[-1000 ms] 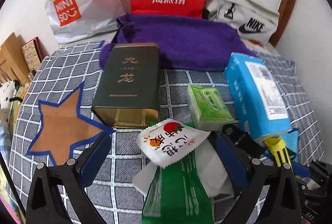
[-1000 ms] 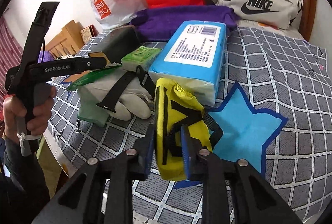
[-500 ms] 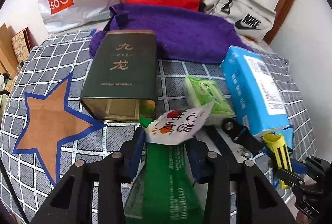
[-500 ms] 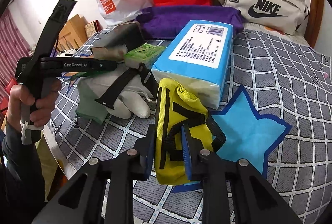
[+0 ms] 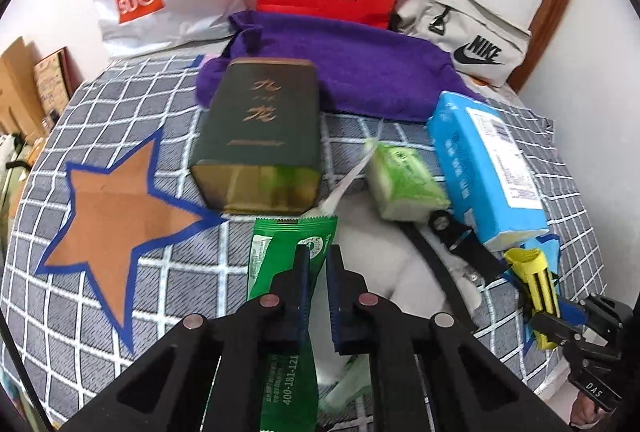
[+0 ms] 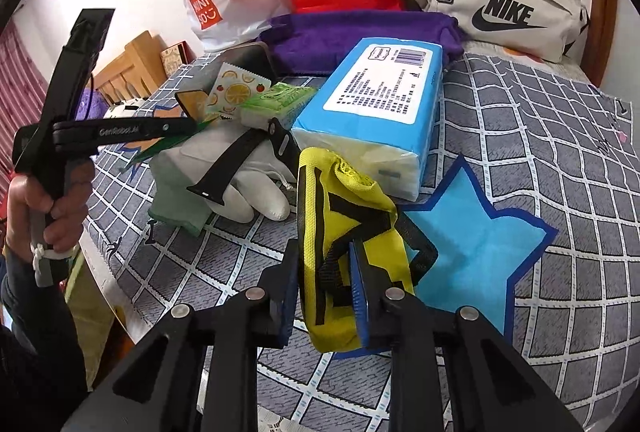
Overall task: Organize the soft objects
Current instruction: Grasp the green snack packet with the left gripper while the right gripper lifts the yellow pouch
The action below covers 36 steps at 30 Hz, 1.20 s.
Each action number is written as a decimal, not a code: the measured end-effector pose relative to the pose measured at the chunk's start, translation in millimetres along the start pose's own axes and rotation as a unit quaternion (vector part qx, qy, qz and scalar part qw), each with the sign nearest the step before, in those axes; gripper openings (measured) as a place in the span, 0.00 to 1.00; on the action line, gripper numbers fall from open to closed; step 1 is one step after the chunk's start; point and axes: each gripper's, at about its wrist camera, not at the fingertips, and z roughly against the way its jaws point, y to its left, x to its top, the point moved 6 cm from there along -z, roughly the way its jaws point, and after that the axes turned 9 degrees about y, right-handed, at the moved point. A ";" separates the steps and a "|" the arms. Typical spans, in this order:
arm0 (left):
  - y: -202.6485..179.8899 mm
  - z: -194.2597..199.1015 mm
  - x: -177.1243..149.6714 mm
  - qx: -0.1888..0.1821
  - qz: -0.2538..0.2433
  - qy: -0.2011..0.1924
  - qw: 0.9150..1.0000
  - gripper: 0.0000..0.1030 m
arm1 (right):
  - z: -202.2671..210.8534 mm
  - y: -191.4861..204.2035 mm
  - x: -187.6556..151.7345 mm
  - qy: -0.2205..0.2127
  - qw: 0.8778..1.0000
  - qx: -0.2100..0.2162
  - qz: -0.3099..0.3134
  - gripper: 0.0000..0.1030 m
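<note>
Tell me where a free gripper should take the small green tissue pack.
Grip the green tissue pack across its short width at the near end, coming from above. It lies flat between the dark tin and blue tissue pack, so its long sides are crowded.

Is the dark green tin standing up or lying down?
Lying down. The tin rests on its broad side on the checked cloth, gold lettering facing up, one end toward the left camera.

left wrist: low, close, faces wall | right wrist: same, further right | shared: tissue pack (image 5: 486,168) (image 6: 376,112)

Yellow pouch (image 6: 348,252) beside white glove (image 6: 256,188)
</note>
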 end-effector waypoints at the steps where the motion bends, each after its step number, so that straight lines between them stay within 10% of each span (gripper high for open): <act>1: 3.5 -1.4 -1.1 0.010 0.003 0.004 1.000 0.09 | 0.3 0.5 -0.4 0.000 1.000 -0.002 0.001 0.23; 3: 11.8 -2.9 -3.9 0.028 0.009 0.005 1.000 0.15 | 0.4 1.0 -1.4 0.000 1.000 -0.007 0.002 0.23; 7: 26.0 1.3 -9.0 0.055 0.013 -0.010 0.998 0.58 | -2.4 1.8 -4.3 0.005 1.000 -0.012 0.004 0.26; 12: 41.7 -3.8 -13.7 0.031 0.037 -0.010 0.999 0.63 | -7.6 2.8 -2.7 0.004 1.000 -0.025 0.004 0.27; 15: 44.9 -6.9 -13.5 0.021 0.047 -0.014 0.999 0.62 | -8.8 3.9 -1.5 0.005 0.999 -0.038 0.004 0.27; 18: 46.6 -7.7 -15.2 -0.012 0.053 -0.010 0.998 0.26 | -7.7 4.7 -2.7 0.007 0.999 -0.044 0.006 0.26; 21: 47.1 -8.5 -18.7 0.003 0.043 -0.003 0.999 0.11 | -3.6 6.3 -2.8 0.005 0.998 -0.054 0.011 0.21; 36: 57.1 30.1 -21.2 0.004 0.061 -0.034 0.998 0.10 | 30.7 2.7 2.9 -0.021 1.000 -0.002 -0.021 0.14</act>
